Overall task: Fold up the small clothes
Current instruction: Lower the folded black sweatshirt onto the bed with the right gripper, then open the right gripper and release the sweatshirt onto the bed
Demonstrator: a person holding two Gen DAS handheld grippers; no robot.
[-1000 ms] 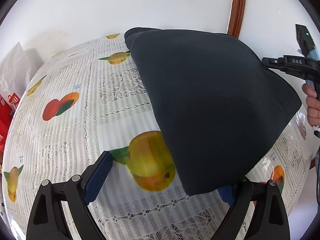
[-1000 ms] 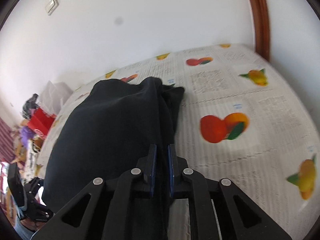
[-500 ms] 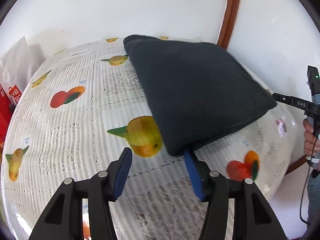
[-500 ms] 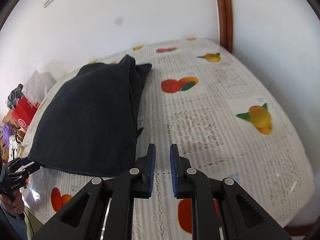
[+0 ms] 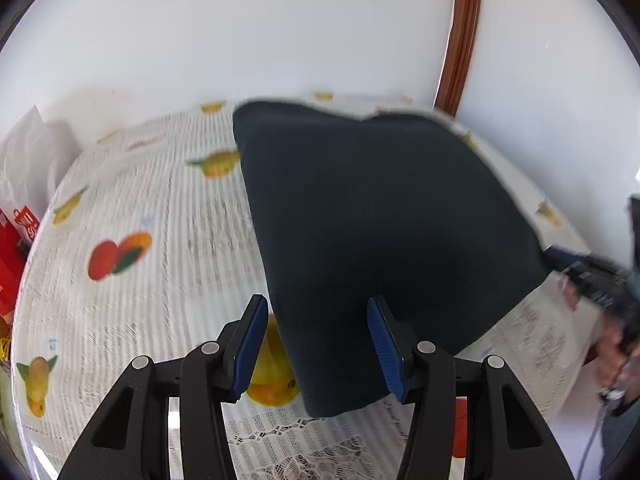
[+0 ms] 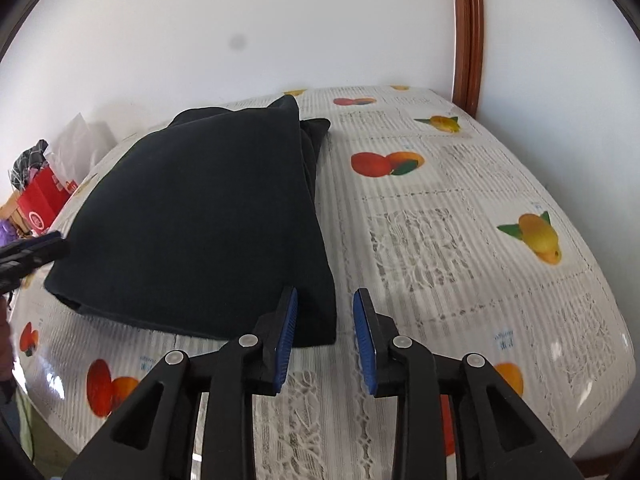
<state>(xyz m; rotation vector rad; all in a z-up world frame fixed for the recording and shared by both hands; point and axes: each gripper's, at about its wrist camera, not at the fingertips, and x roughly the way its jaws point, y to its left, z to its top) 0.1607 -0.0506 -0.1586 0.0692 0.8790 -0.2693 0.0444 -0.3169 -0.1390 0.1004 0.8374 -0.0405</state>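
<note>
A folded dark navy garment [image 5: 384, 232] lies flat on the fruit-print tablecloth [image 5: 160, 264]. It also shows in the right wrist view [image 6: 200, 220], where folded layers stack along its right edge. My left gripper [image 5: 316, 348] is open, its blue pads either side of the garment's near corner, just above it. My right gripper [image 6: 326, 332] is open and empty, its left pad over the garment's near right corner. The right gripper also shows at the right edge of the left wrist view [image 5: 592, 276].
The round table [image 6: 500, 240] stands against a white wall with a brown door frame [image 6: 464, 32]. A red bag [image 6: 40, 200] and white bags [image 6: 80, 140] sit beyond the table's far left. The table edge runs close in front of both grippers.
My right gripper has opened and let go of the garment, which now lies flat. My left gripper has moved forward over the garment's near corner, still open.
</note>
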